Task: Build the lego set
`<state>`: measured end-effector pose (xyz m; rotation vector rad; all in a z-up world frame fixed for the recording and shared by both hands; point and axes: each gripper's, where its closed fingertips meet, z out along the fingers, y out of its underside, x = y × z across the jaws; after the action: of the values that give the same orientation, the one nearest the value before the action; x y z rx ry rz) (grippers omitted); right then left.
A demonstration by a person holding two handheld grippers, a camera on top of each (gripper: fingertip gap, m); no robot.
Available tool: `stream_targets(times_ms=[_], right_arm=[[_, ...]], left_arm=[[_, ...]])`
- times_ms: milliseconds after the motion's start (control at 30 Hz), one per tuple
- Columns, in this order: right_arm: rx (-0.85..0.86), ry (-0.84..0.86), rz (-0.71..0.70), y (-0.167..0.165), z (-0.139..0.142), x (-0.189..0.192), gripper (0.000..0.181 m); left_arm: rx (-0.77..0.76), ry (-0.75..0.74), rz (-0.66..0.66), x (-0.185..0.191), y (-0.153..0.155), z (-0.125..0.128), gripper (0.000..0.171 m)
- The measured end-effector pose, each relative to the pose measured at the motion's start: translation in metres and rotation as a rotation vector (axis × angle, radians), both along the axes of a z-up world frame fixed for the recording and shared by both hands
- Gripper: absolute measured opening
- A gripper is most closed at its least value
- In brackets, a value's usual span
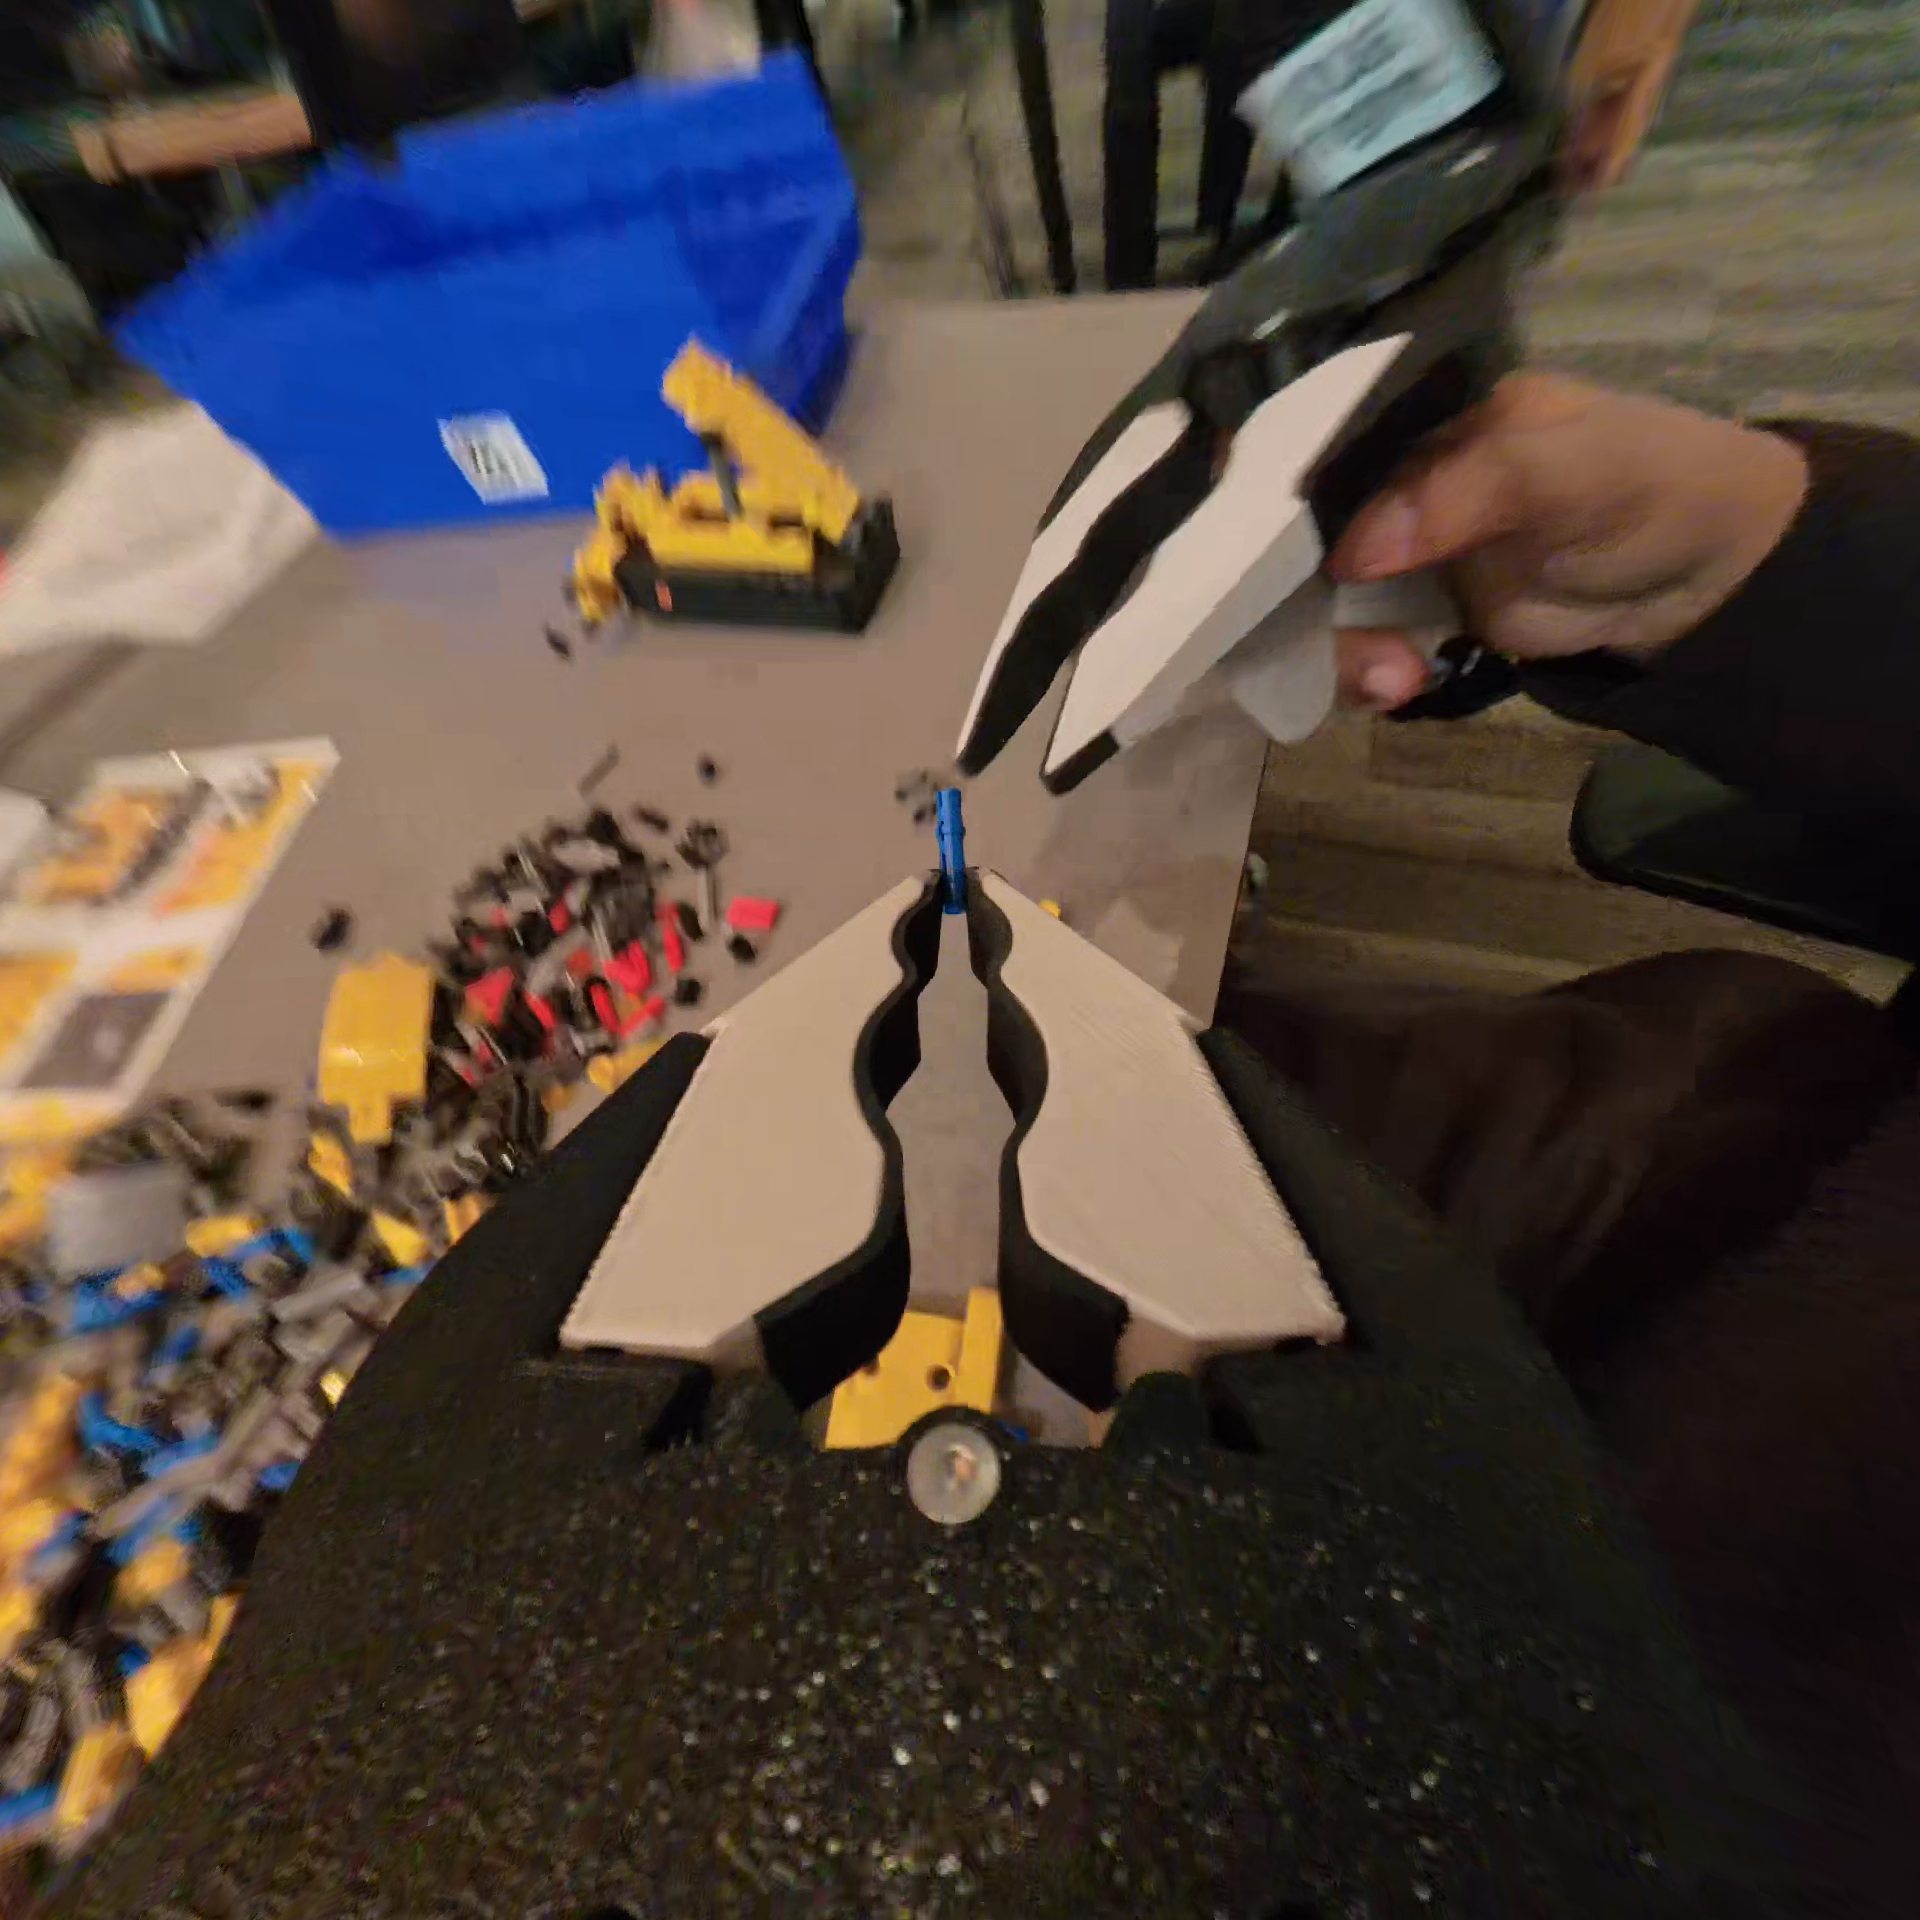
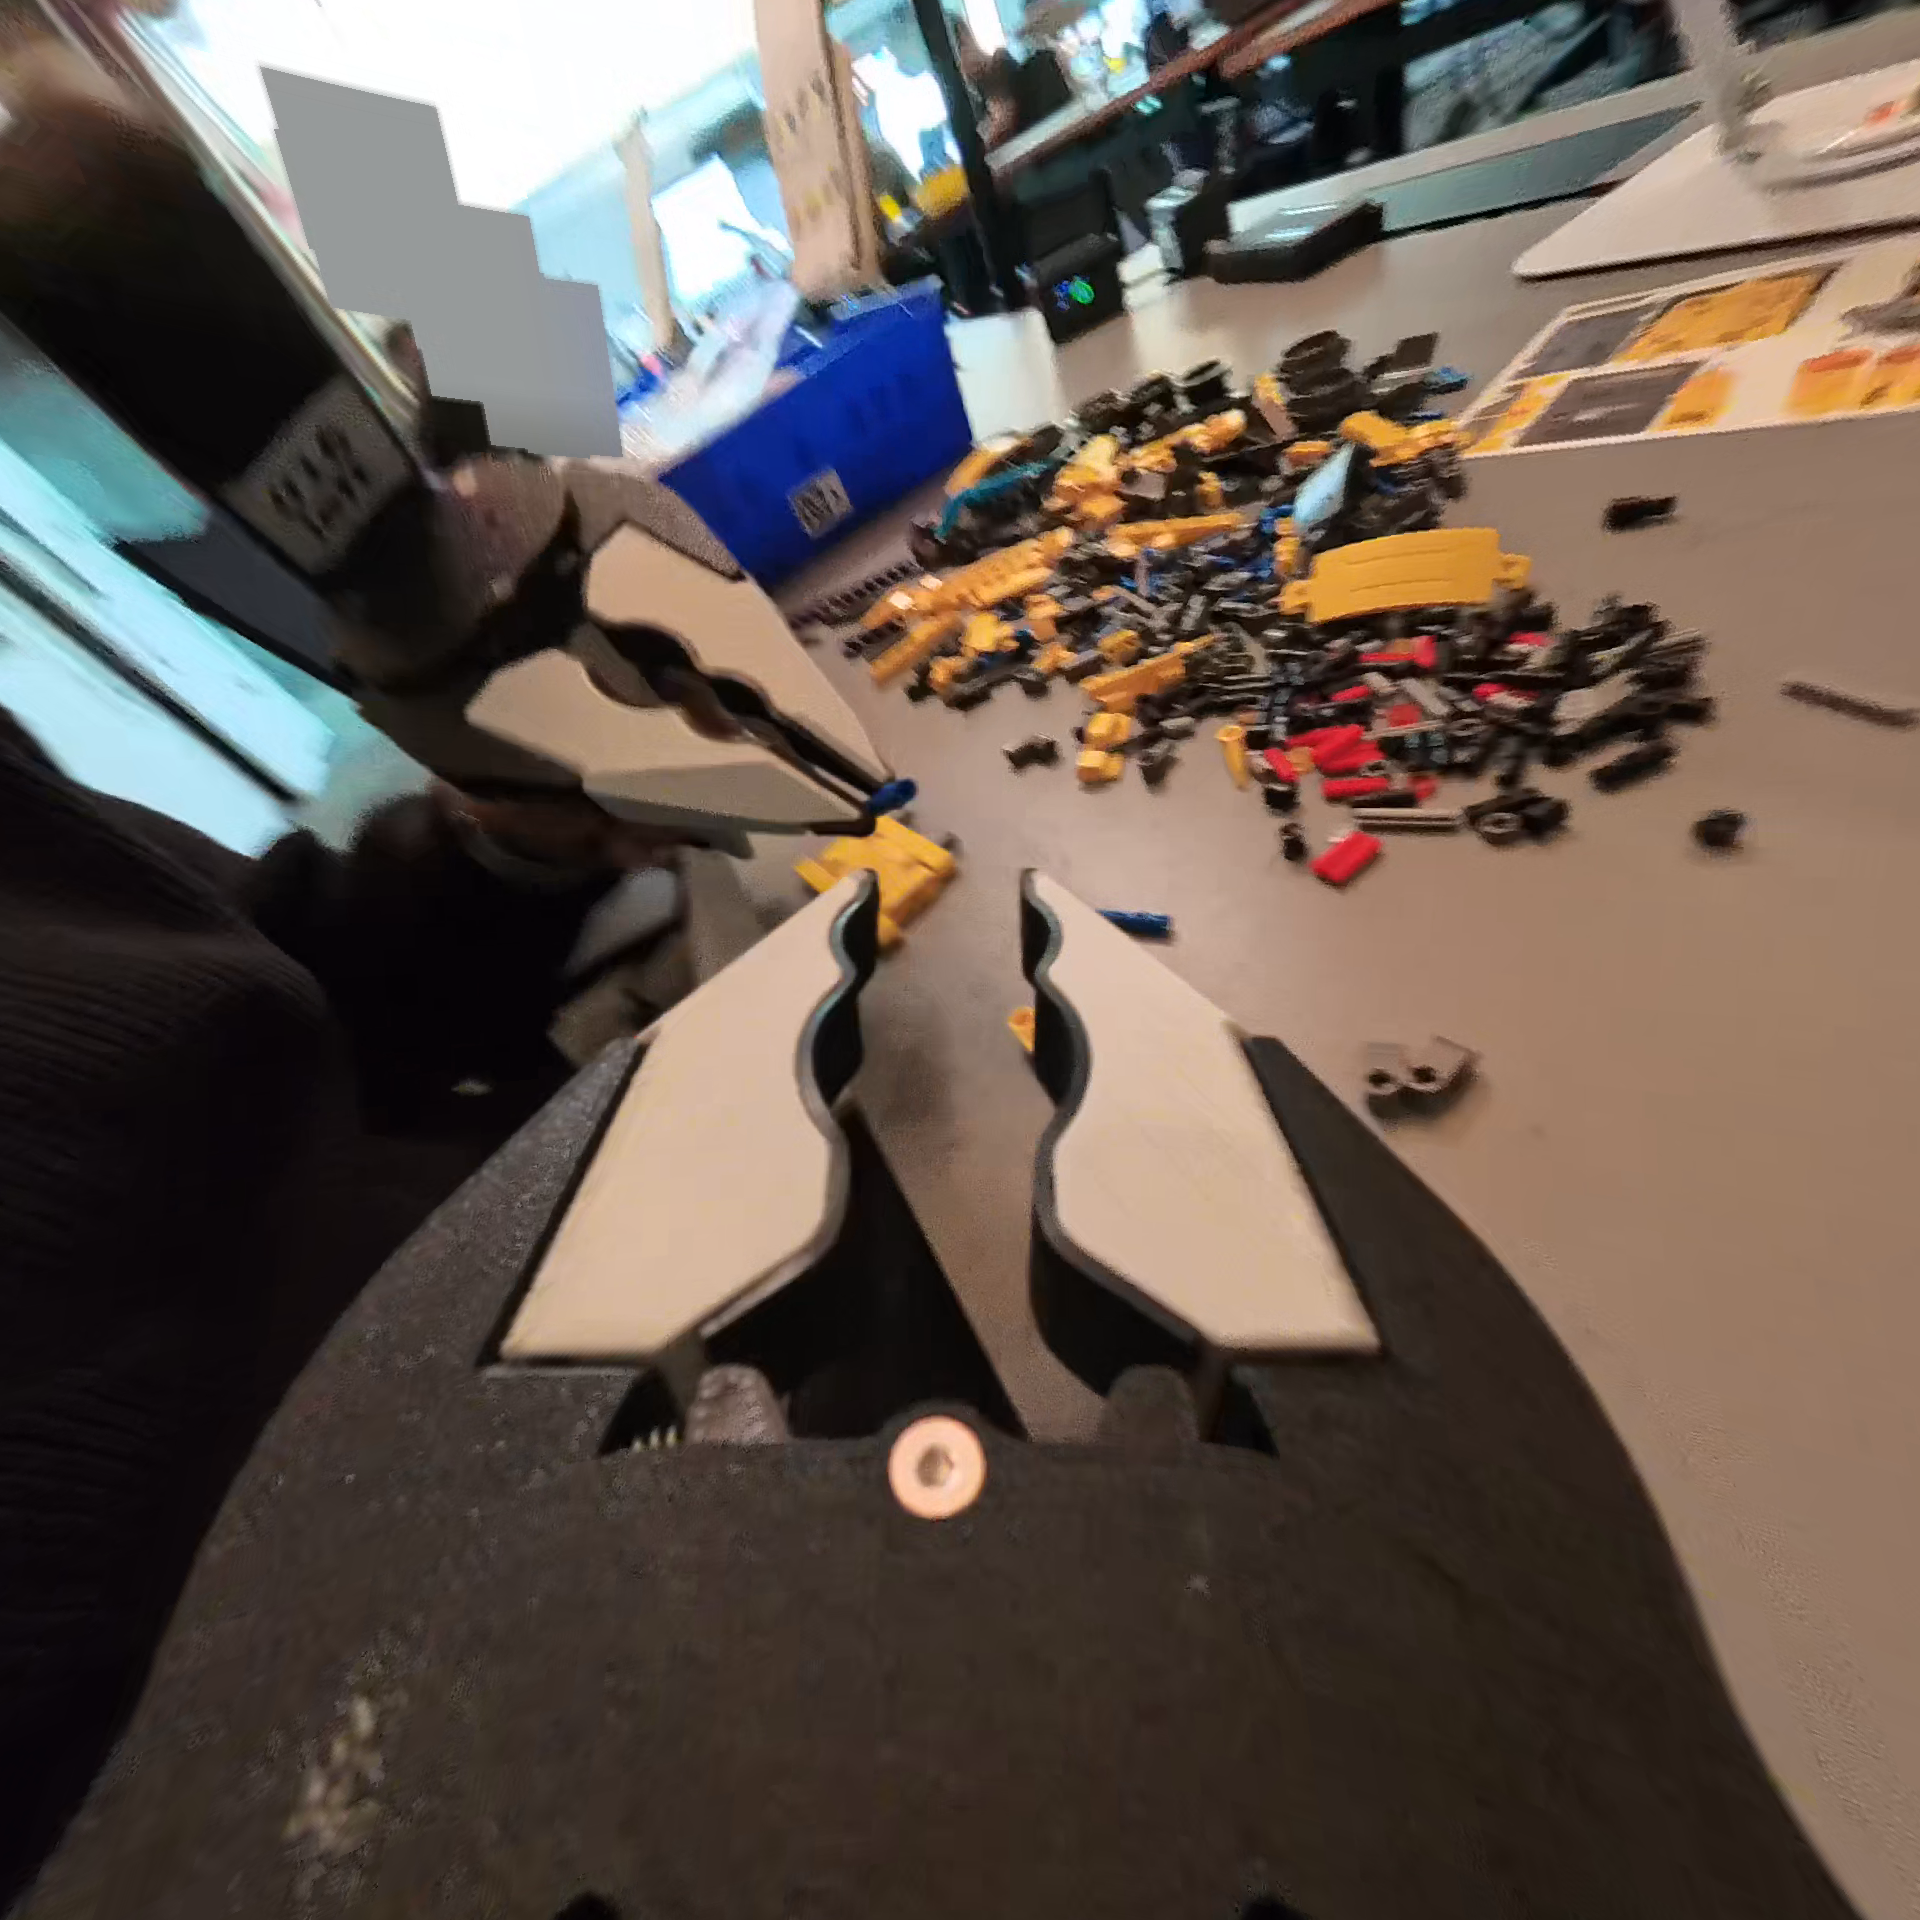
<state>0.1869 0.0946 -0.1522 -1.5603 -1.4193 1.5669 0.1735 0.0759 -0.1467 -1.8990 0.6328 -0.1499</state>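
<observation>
Two claws near table edge (image 1: 1226, 831), left claw (image 1: 951, 883) pinching blue pin (image 1: 949, 831), right claw (image 2: 945, 883) wide above bare tabletop.

Grey tabletop (image 2: 1558, 1195), matte, runs to the far side of the room in the right wrist view. A second pale surface (image 2: 1714, 197) lies far right, with a dark low block (image 2: 1294, 244) just beside it. Bright windows (image 2: 582, 62) far left, washed out by daylight; teal-lit panels (image 2: 94, 582) nearer on the left. A dark post (image 2: 961, 156) stands far centre. Beyond it, blurred dark furniture (image 2: 1299, 94).

In the left wrist view: speckled grey carpet (image 1: 1766, 239) past the tabletop's right edge, black chair legs (image 1: 1132, 145) at the far edge, a dark seat (image 1: 1704, 842) on the right. Warm, dim indoor light there.
</observation>
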Motion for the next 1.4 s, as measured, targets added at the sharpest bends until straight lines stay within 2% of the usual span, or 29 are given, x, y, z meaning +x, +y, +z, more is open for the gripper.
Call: stream_targets(times_ms=[33, 133, 233, 400, 500, 567, 767, 867, 967, 1400], right_arm=[[-0.082, 0.016, 0.031, -0.004, 0.003, -0.001, 0.032], [-0.331, 0.027, 0.182, -0.022, 0.007, 0.003, 0.032], [-0.427, 0.038, 0.242, -0.03, 0.009, 0.003, 0.032], [-0.465, 0.01, 0.303, -0.044, 0.005, 0.001, 0.03], [-0.472, 0.012, 0.32, -0.046, 0.004, 0.002, 0.009], [-0.465, 0.009, 0.322, -0.047, 0.003, 0.001, 0.007], [-0.454, 0.002, 0.324, -0.046, 0.001, 0.002, 0.008], [-0.415, -0.055, 0.301, -0.044, -0.009, 0.002, 0.019], [-0.421, -0.028, 0.288, -0.04, -0.005, 0.002, 0.01], [-0.415, -0.019, 0.304, -0.047, -0.006, -0.002, 0.006]], left_arm=[[0.062, 0.039, -0.023, 0.003, -0.002, 0.006, 0.004], [0.155, 0.18, -0.059, 0.006, -0.008, 0.008, 0.004], [0.159, 0.244, -0.123, 0.011, -0.015, 0.003, 0.003], [0.16, 0.322, -0.208, 0.021, -0.025, -0.004, 0.003], [0.147, 0.349, -0.228, 0.025, -0.026, -0.009, 0.003], [0.136, 0.359, -0.231, 0.024, -0.026, -0.011, 0.003], [0.129, 0.363, -0.226, 0.025, -0.024, -0.013, 0.003], [0.136, 0.37, -0.217, 0.023, -0.022, -0.014, 0.003], [0.121, 0.356, -0.226, 0.023, -0.022, -0.016, 0.003], [0.127, 0.355, -0.216, 0.02, -0.023, -0.015, 0.004]])
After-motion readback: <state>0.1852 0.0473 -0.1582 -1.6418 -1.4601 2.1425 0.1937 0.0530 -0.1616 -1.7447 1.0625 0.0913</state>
